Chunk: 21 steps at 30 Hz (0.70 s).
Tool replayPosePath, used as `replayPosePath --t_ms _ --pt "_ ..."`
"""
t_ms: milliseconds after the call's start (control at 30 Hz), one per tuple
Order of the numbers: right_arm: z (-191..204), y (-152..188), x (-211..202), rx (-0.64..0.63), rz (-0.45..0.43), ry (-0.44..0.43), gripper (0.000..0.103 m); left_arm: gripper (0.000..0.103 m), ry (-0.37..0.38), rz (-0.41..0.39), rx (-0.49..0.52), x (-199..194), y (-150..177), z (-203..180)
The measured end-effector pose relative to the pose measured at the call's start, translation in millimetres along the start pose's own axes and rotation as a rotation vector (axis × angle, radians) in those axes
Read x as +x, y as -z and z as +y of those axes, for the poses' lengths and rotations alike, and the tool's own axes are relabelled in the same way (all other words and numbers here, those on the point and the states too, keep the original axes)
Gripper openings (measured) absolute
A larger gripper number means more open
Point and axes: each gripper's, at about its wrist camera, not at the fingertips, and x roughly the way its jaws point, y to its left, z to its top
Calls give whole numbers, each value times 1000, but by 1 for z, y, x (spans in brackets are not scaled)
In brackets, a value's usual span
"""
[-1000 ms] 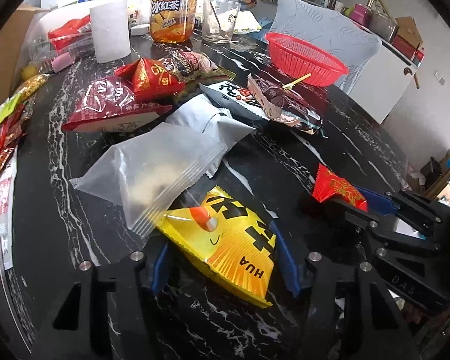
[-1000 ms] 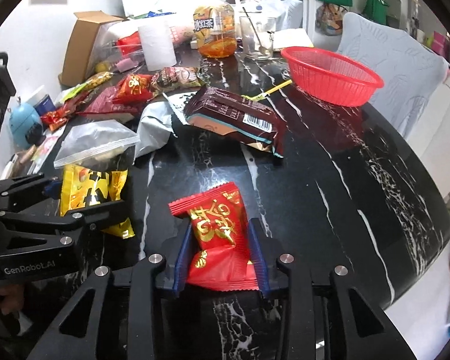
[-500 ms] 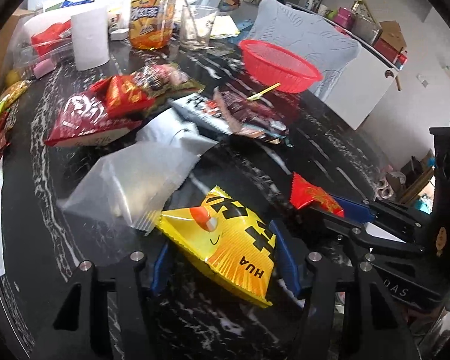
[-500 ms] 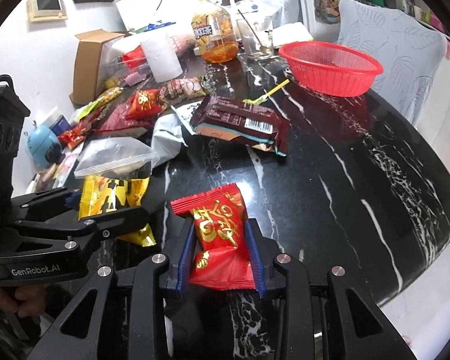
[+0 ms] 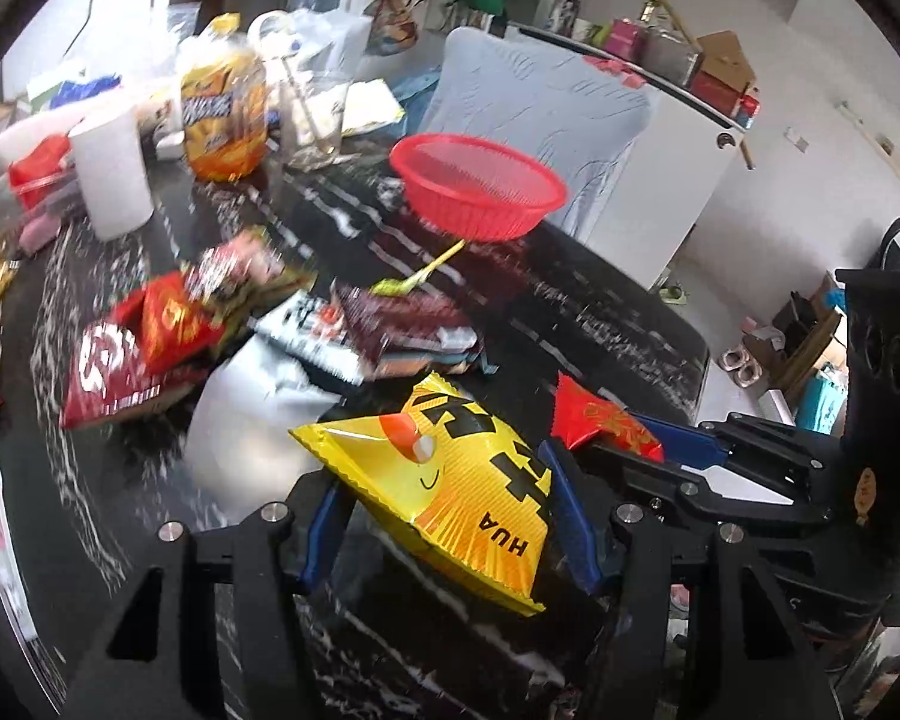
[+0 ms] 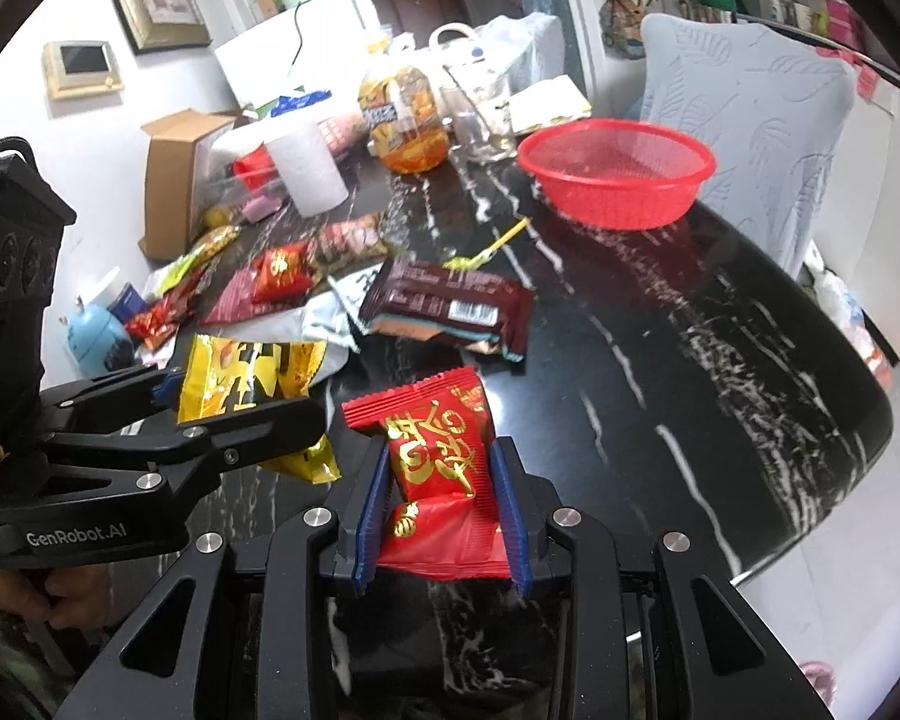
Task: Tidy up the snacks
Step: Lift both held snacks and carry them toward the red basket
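A yellow packet point(image 5: 462, 480) (black lettering, a cartoon face) and a red packet point(image 6: 441, 474) with gold characters hang lifted above the black marble table point(image 6: 690, 372), each pinched between blue pads. Beyond them an empty red basket point(image 6: 615, 183) sits near the table's far edge.

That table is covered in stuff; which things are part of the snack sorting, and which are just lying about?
Part of the job:
- yellow snack bag, held in the left gripper
- red snack packet, held in the right gripper
- red basket, empty
- brown snack pack and other snack bags on the table

Just lying about:
- drink bottle
- white cup
- cardboard box
- glass
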Motion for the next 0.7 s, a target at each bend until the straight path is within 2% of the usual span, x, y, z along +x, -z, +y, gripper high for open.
replayPosePath --t_ms 400,700 --pt "-20 -35 -20 3 -84 39 33 59 32 -88 78 1 -55 -16" --pt "-38 -78 -21 -14 -146 80 33 59 64 -159 130 12 -106 -22"
